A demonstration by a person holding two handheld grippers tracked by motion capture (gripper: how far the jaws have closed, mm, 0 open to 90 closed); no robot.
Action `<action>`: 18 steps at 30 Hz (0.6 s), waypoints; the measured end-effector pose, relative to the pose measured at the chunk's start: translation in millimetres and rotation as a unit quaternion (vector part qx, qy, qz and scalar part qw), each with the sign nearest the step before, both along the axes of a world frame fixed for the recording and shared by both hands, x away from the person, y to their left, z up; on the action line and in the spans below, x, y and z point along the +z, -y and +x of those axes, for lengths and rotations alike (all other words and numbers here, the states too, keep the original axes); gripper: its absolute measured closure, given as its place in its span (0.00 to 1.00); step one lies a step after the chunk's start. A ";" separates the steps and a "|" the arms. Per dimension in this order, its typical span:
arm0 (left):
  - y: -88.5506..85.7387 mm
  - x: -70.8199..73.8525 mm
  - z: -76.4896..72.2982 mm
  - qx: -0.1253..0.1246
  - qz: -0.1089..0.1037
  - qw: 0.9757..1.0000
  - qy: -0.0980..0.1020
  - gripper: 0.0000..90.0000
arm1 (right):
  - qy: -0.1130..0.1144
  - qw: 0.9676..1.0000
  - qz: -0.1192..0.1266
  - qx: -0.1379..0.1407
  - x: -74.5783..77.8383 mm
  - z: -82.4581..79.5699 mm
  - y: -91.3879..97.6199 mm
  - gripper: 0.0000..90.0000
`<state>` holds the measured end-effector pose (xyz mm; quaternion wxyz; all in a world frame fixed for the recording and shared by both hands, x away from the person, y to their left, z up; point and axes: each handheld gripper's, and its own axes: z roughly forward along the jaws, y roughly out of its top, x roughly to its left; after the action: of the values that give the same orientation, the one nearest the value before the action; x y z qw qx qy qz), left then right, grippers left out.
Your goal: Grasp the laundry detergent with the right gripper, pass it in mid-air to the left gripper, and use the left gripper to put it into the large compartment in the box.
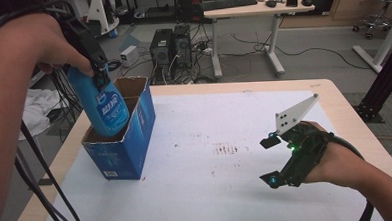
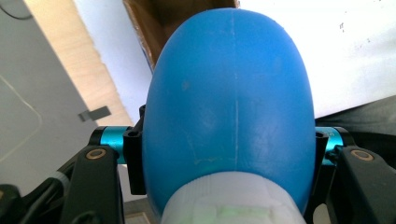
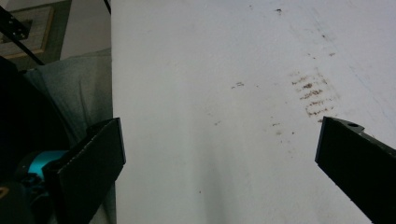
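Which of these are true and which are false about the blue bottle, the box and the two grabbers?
1. The left gripper is shut on the blue bottle. True.
2. The bottle's bottom end is going into the open cardboard box. True.
3. The right gripper is squeezing a cup. False: its jaws are open with nothing between them, over the white table cover.
4. The box lies flat on its side. False: it stands upright with its top open.

Blue bottle [image 1: 105, 107] tilted, bottom end inside open blue carton [image 1: 135, 138].
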<state>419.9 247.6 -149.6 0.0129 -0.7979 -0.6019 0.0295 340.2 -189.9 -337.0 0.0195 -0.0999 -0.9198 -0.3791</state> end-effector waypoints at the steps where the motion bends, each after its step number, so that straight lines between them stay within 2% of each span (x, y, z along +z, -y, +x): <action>1: -0.7 -6.0 1.5 -0.002 0.000 1.000 -0.006 0.43 | 0.000 1.000 0.000 0.000 -0.3 0.0 -0.1 0.01; 7: -1.2 -40.1 7.2 -0.011 0.006 1.000 -0.017 0.43 | 0.002 1.000 0.000 -0.003 -1.5 -0.8 -0.3 0.01; 9: -1.0 -51.7 8.2 -0.027 0.003 1.000 -0.011 0.43 | 0.002 1.000 -0.001 -0.005 -1.7 -1.1 -0.2 0.01; 12: -2.2 -67.4 9.3 -0.044 0.005 0.999 -0.024 0.43 | 0.002 1.000 -0.001 -0.008 -2.2 -1.3 -1.0 0.01; 15: -2.7 -78.3 9.5 -0.060 0.006 0.998 -0.026 0.43 | 0.002 1.000 -0.003 -0.008 -2.0 -1.4 -1.6 0.01; 18: -1.4 -88.7 9.5 -0.094 0.012 0.995 -0.023 0.43 | 0.002 1.000 -0.004 -0.009 -2.4 -1.4 -2.3 0.01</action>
<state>429.4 248.9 -238.3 0.0391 -0.8496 -0.5245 0.0388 338.8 -187.6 -339.4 0.0141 -0.1075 -0.9205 -0.3755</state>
